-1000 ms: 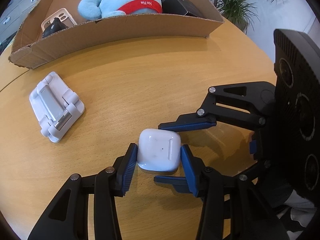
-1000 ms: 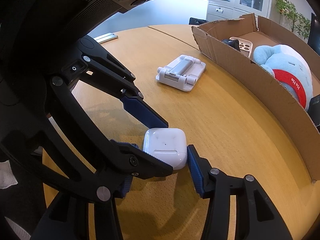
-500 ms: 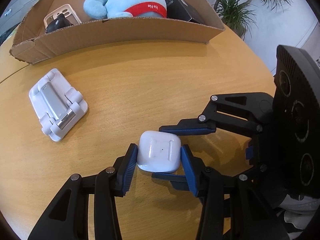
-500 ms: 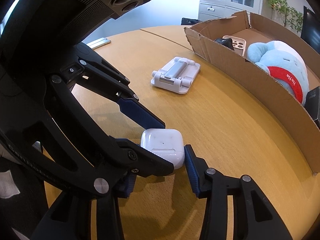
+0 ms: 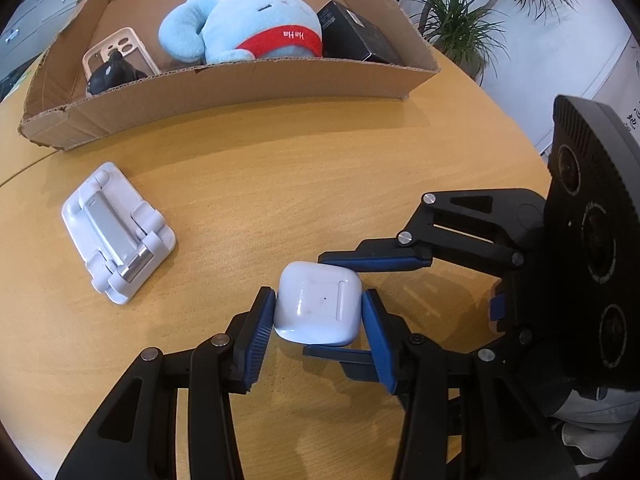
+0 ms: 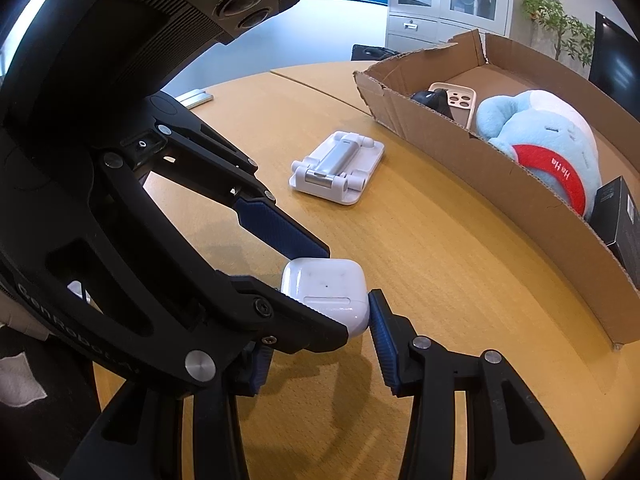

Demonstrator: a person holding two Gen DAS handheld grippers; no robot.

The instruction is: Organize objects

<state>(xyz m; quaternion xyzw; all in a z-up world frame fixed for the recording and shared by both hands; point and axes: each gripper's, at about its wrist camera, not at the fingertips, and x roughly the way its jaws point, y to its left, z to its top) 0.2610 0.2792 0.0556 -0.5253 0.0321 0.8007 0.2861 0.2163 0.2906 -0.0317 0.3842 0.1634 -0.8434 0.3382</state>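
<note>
A white earbud case (image 5: pixel 318 308) sits low over the wooden table (image 5: pixel 280 184), caught between both grippers at once. My left gripper (image 5: pixel 318 302) is shut on its left and right sides with the blue pads. My right gripper (image 5: pixel 346 308) comes in from the right and presses its far and near sides. In the right wrist view the case (image 6: pixel 326 292) shows between my right gripper (image 6: pixel 320 320), with one fingertip pad (image 6: pixel 378 316) against its corner. The other pad is hidden behind the left gripper's arm (image 6: pixel 200 280).
A white folding phone stand (image 5: pixel 116 236) lies on the table to the left. Behind it stands a shallow cardboard box (image 5: pixel 240 88) with a blue plush toy (image 5: pixel 244 20), a phone case (image 5: pixel 116 50), a black item (image 5: pixel 108 76) and a black box (image 5: pixel 356 34). Plants (image 5: pixel 464 20) stand at the right.
The right gripper's jaws have narrowed onto the case, so its pad now touches the case's corner. Both views have tilted slightly, showing more of the box.
</note>
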